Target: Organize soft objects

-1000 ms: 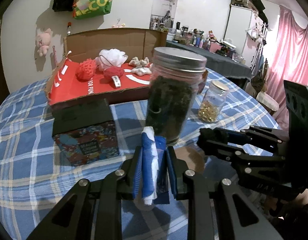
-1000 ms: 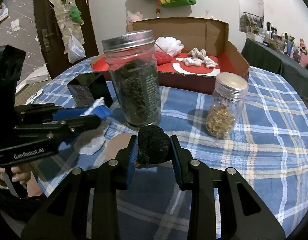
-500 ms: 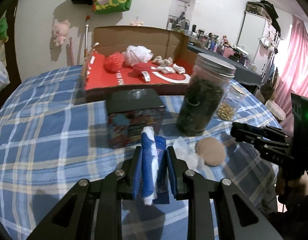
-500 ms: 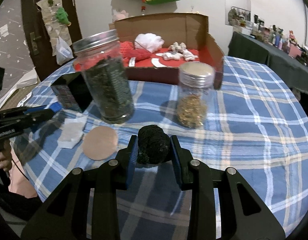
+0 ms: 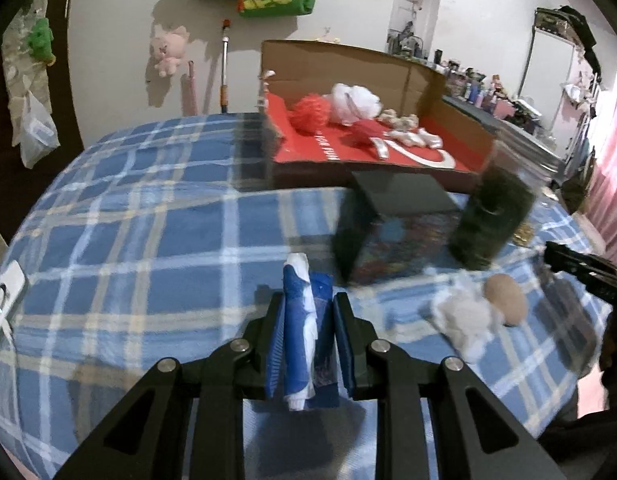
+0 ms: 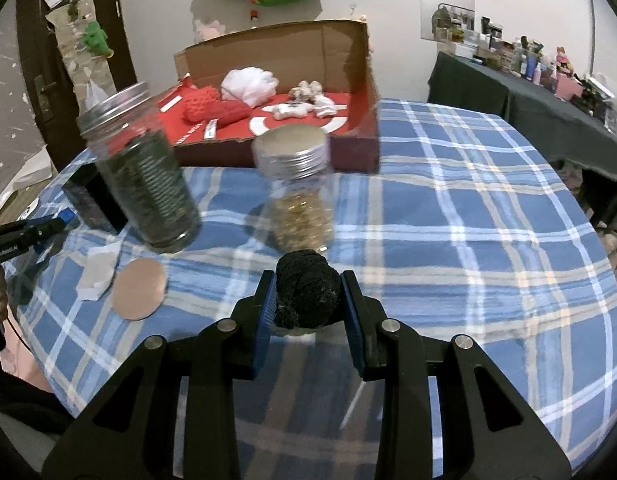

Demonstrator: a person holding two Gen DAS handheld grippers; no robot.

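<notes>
My left gripper (image 5: 308,320) is shut on a folded blue and white cloth (image 5: 304,332), held above the plaid tablecloth. My right gripper (image 6: 308,292) is shut on a black fuzzy ball (image 6: 306,290), held above the table in front of the small jar. The cardboard box with a red floor (image 5: 408,152) (image 6: 360,136) stands at the back and holds a red mesh puff (image 5: 310,112), a white puff (image 6: 250,84) and small white soft pieces (image 6: 304,100). A white wad (image 5: 464,320) and a tan round pad (image 6: 139,290) lie on the table.
A tall jar of dark material (image 6: 144,176) and a small jar of golden bits (image 6: 298,196) stand mid-table. A dark square tin (image 5: 396,220) sits beside the tall jar. A white device (image 5: 4,296) lies at the table's left edge.
Both grippers have pulled back and swung apart: the left view has turned left, the right view right. The jars and the box look farther away. Both holds are unchanged.
</notes>
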